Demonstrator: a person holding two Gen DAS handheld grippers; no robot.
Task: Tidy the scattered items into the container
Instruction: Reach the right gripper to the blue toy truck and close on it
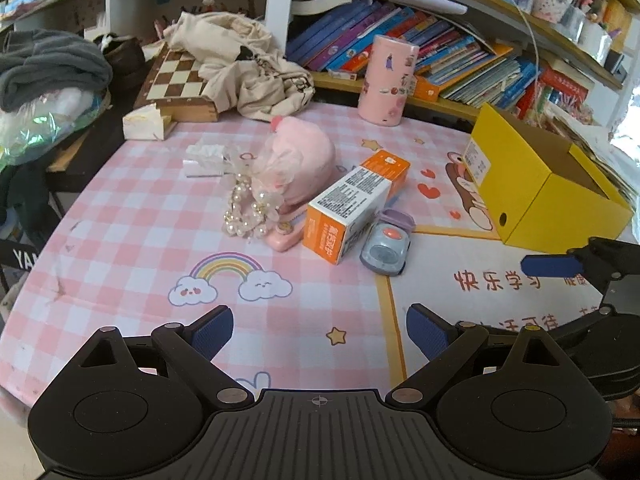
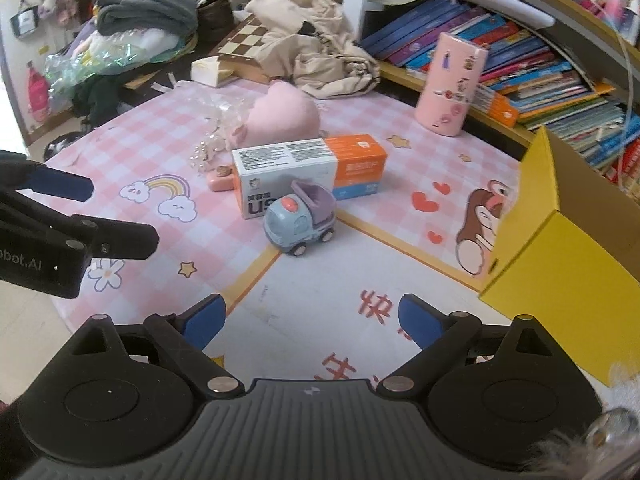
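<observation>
An open yellow cardboard box (image 1: 548,184) (image 2: 560,240) stands at the right of the table. Scattered in the middle lie an orange and white carton (image 1: 356,204) (image 2: 308,168), a blue and purple toy truck (image 1: 386,246) (image 2: 302,216), a pink plush (image 1: 304,160) (image 2: 280,120), a pearl bracelet with gauze (image 1: 248,208) (image 2: 208,148) and a small pink case (image 1: 282,236) (image 2: 220,180). My left gripper (image 1: 320,332) is open and empty near the front edge. My right gripper (image 2: 312,322) is open and empty, short of the truck.
A pink cylinder (image 1: 386,80) (image 2: 452,88) stands at the back by slanted books (image 1: 440,52). A chessboard box (image 1: 176,84), beige cloth (image 1: 248,64) and tissue pack (image 1: 144,122) lie at the back left. The pink checked mat (image 1: 140,248) covers the table.
</observation>
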